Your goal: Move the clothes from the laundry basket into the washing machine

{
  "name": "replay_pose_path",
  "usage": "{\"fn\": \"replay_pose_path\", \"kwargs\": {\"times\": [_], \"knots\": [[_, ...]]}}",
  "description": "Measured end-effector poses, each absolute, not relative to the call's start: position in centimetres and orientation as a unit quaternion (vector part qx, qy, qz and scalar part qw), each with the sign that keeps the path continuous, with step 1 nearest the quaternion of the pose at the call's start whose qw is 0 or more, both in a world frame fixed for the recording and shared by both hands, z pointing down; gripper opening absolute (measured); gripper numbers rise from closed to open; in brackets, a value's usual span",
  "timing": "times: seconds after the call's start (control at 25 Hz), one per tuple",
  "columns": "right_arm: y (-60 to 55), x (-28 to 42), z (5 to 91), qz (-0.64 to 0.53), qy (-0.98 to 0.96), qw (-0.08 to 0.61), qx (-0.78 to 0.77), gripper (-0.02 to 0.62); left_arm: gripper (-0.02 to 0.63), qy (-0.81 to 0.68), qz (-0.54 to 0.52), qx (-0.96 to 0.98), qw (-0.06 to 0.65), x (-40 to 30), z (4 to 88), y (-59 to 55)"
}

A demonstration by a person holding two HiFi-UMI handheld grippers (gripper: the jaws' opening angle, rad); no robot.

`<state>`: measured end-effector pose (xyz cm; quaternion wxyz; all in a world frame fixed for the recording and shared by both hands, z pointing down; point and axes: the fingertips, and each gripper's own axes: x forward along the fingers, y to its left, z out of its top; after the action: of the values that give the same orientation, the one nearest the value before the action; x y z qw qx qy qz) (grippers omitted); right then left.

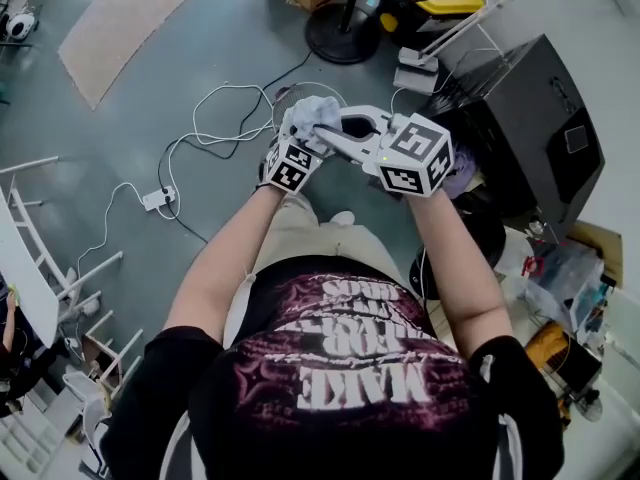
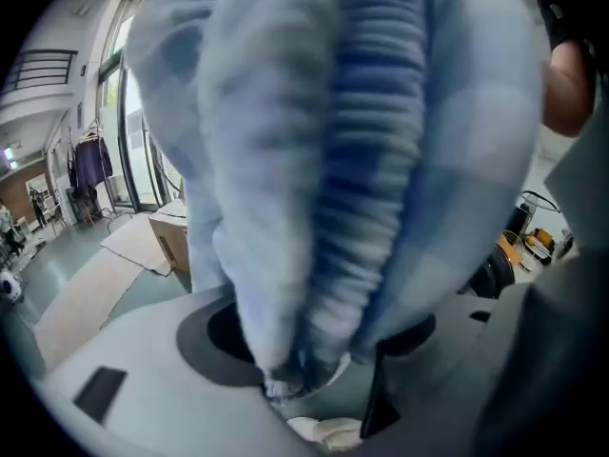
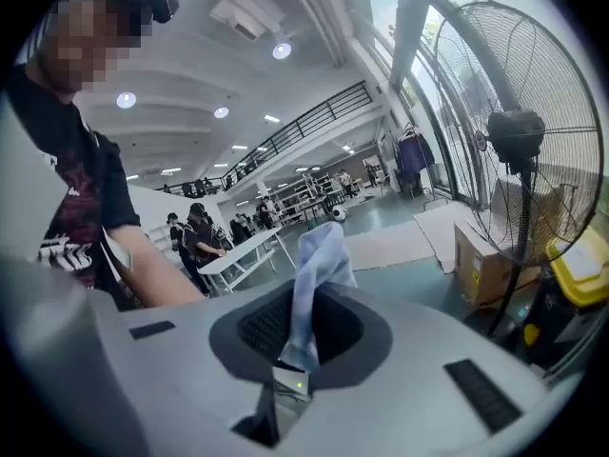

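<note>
Soft, ribbed pale-blue cloth (image 1: 312, 114) is pinched by the right gripper (image 3: 297, 355) at twelve o'clock, its folds flanked by the left gripper (image 2: 304, 379), spread wide.

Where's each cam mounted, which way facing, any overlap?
Head view: on the head, steeply down at floor; shirt, forearms, left gripper, right gripper, blue cloth between.
Left gripper view: along its open jaws; cloth fills it, hardly any body.
Right gripper view: along jaws shut on the cloth, toward the hall; torso and arm at left.
Shared: cloth in all three; fan in head and right gripper views.
</note>
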<state>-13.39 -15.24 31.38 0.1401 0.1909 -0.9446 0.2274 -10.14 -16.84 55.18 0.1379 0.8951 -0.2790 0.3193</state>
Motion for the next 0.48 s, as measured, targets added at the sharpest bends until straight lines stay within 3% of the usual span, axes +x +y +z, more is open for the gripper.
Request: {"fn": "replay_pose_path", "kwargs": {"times": [0.12,0.48], "knots": [[-15.3,-12.9,32.1,0.213,-0.940,0.161,0.214,0.038,0.051,-0.303,0.320,0.886,0.141,-10.9,55.1,-17.6],[-17.8,-9.4,36.8,0.123,-0.899,0.283,0.312,0.038,0.021,-0.338,0.287,0.872,0.207,-13.7,54.6,-18.2]]}}
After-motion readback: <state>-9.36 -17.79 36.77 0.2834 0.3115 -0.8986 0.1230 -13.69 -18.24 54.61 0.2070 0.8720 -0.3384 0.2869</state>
